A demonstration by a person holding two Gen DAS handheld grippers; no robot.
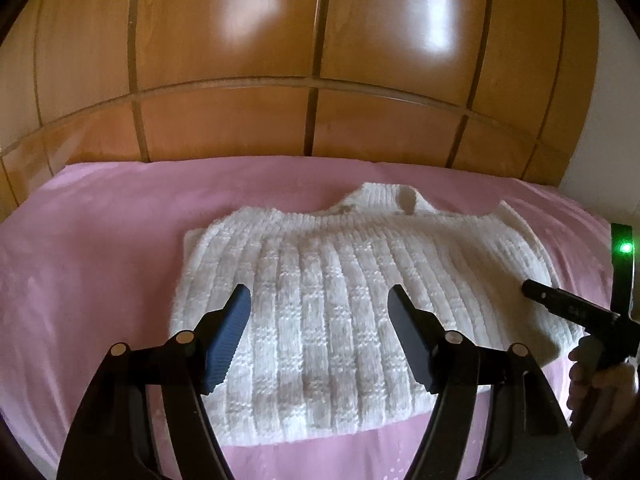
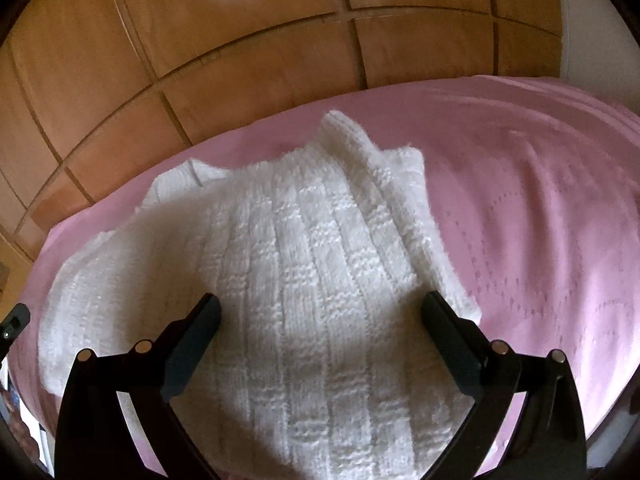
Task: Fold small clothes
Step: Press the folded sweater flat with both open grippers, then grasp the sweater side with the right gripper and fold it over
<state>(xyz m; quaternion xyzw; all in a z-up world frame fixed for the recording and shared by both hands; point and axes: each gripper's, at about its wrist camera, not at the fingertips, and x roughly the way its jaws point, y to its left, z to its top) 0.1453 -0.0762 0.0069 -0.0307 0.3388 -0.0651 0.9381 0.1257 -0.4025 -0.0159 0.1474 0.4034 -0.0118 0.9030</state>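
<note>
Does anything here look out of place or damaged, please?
Nothing stands out. The white knitted sweater lies spread on the pink bedsheet, collar away from the cameras, with no visible damage. Both the left gripper and the right gripper are open above it.

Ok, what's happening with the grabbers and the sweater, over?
Left gripper open, right gripper open, both above the white knit sweater. Sweater spread on pink bedsheet, collar far side. Nothing in the way.
</note>
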